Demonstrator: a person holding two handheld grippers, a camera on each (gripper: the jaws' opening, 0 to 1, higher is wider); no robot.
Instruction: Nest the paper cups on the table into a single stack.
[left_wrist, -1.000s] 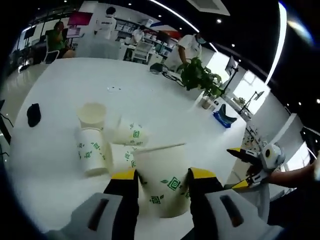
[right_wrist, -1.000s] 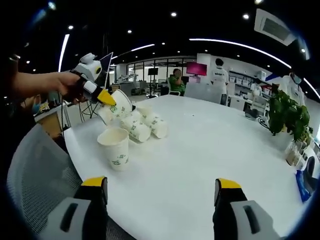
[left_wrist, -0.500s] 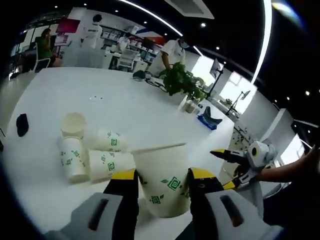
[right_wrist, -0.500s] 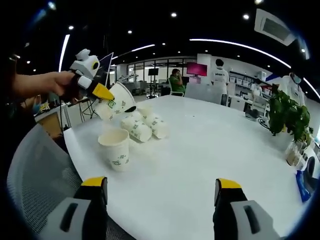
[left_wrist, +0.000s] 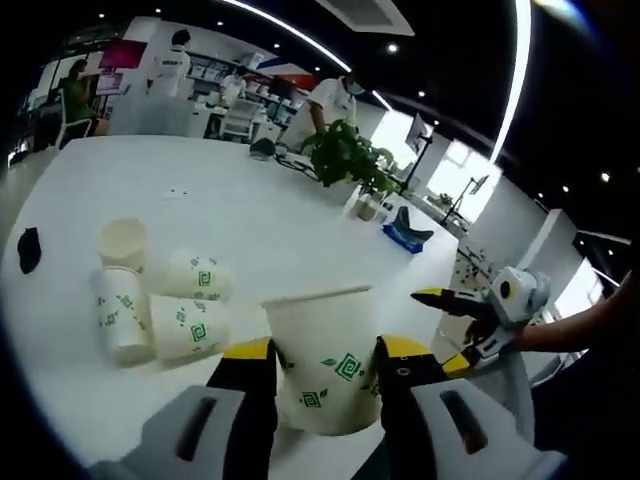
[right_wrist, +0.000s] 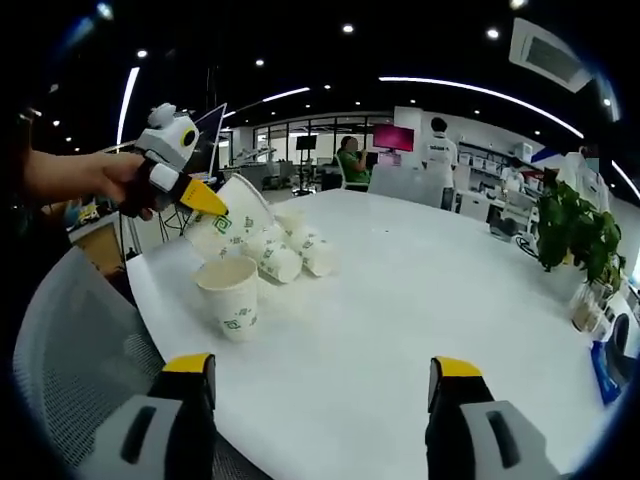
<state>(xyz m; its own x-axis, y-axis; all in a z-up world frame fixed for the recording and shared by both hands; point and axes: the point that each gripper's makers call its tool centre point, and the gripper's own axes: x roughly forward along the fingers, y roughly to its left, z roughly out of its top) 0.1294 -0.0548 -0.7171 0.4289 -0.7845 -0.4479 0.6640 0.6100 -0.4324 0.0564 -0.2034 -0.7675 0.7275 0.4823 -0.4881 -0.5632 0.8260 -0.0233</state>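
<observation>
The left hand-held gripper (left_wrist: 325, 362) clamps a paper cup (left_wrist: 323, 352) above the worktop (right_wrist: 420, 300), while the right hand-held gripper (right_wrist: 320, 385) hovers wide open.

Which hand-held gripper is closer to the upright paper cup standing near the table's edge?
Left. The left hand-held gripper hangs just above the upright cup, holding another cup; the right hand-held gripper sits farther back.

Left gripper (left_wrist: 325, 352): yellow-tipped grey jaws closed against the sides of a white paper cup with green leaf print (left_wrist: 325, 355), held raised and tilted; person's hand (right_wrist: 105, 180) grips its body. Right gripper (right_wrist: 325, 385): yellow-tipped grey jaws set wide apart, nothing between them, low and level, apparently pointing across the table; forearm trailing behind it.
</observation>
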